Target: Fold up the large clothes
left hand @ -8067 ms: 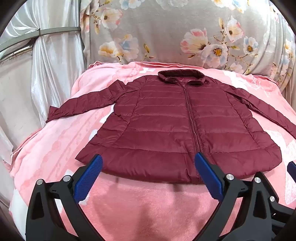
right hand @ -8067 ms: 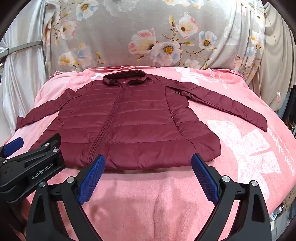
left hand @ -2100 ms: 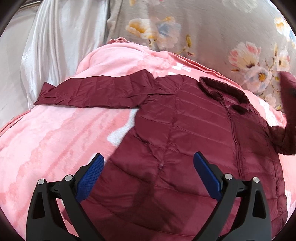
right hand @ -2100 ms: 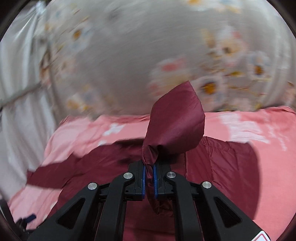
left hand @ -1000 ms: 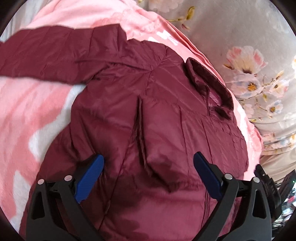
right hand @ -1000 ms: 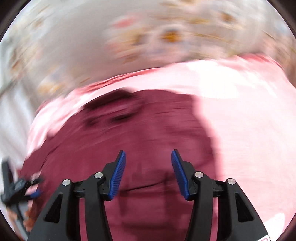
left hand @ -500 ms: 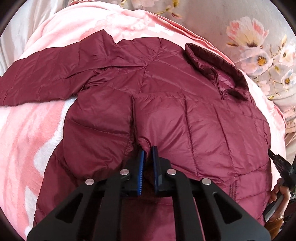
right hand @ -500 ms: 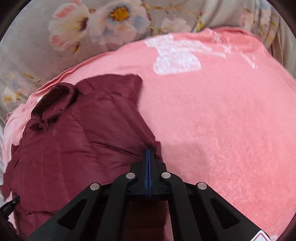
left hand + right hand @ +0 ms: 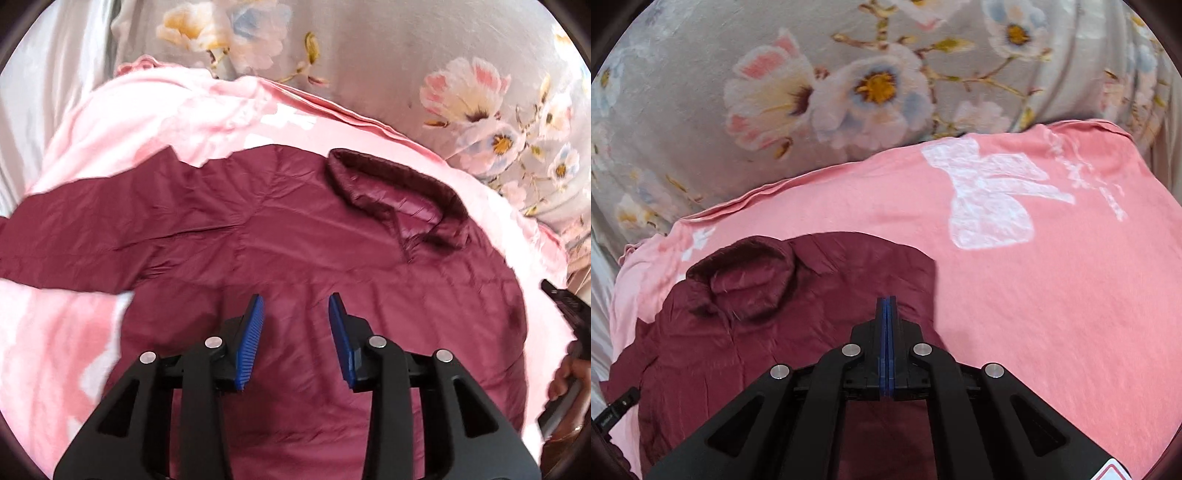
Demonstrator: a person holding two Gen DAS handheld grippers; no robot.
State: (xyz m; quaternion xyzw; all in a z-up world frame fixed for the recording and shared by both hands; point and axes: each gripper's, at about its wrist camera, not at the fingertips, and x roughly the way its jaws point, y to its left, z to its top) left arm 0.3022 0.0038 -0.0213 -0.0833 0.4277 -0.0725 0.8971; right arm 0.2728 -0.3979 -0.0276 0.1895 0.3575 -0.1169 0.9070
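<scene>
Home setting, likely a bedroom. Soft surface covered by a pink blanket (image 9: 1015,280) with white bow print; flowered grey cloth (image 9: 849,85) draped behind at 12 o'clock; pale satin curtain (image 9: 48,74) at 10 o'clock in left view.

Hidden, cropped and blurred parts

Maroon jacket (image 9: 314,251) cut off at left and bottom edges in left wrist view, lower body hidden behind left gripper (image 9: 295,332); hem likewise covered by right gripper (image 9: 887,347) in right wrist view. Person's hand (image 9: 567,373) cropped at right edge, dark device in it only partly seen. Floral cloth (image 9: 849,92) soft with blur.
</scene>
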